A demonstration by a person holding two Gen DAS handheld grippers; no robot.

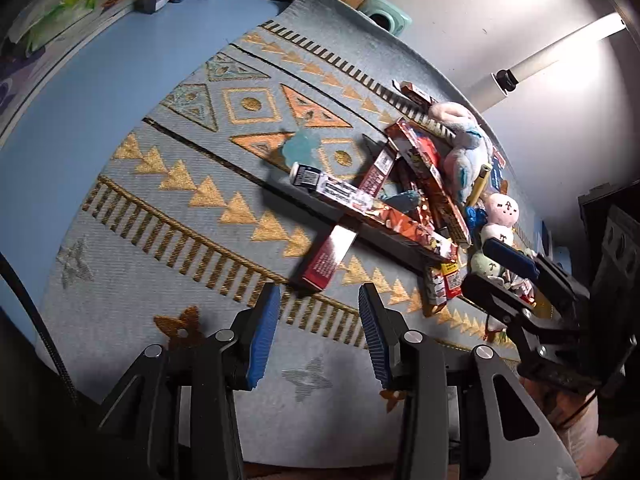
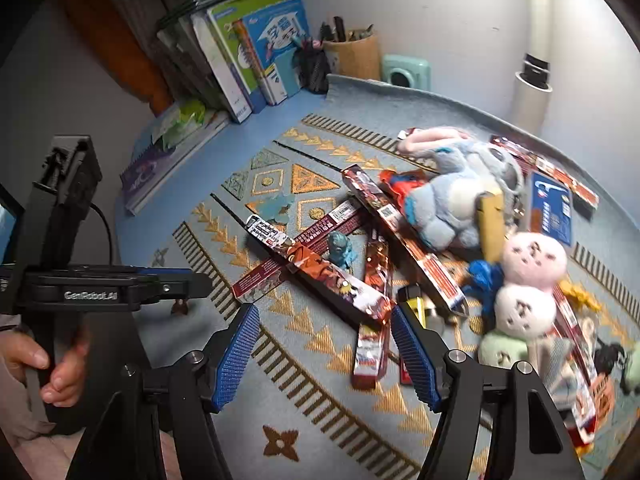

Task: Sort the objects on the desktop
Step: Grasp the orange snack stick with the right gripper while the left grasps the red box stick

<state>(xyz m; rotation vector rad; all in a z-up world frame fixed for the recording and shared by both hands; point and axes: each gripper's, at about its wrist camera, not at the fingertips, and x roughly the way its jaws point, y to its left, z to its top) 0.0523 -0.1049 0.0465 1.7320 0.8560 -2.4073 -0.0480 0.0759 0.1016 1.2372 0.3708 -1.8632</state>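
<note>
The left gripper hangs over the patterned mat with its jaws apart and nothing between the blue pads. The right gripper also stands open and empty, just above the near edge of the pile of long printed boxes. A hand grips the handle of the left tool at the side of the right wrist view.

The mat is grey-blue with gold triangles and bars, and it lies on a blue desk. The pile sits on the mat's side away from the books. In the pile I can count at least seven long boxes, crossed over each other, but blur hides some. On top of them lie one blue-and-white plush animal, one string of three round plush balls and one small blue figure.

Beyond the mat's far edge, a row of books leans at the wall, next to two pen holders and one mint-green device
</note>
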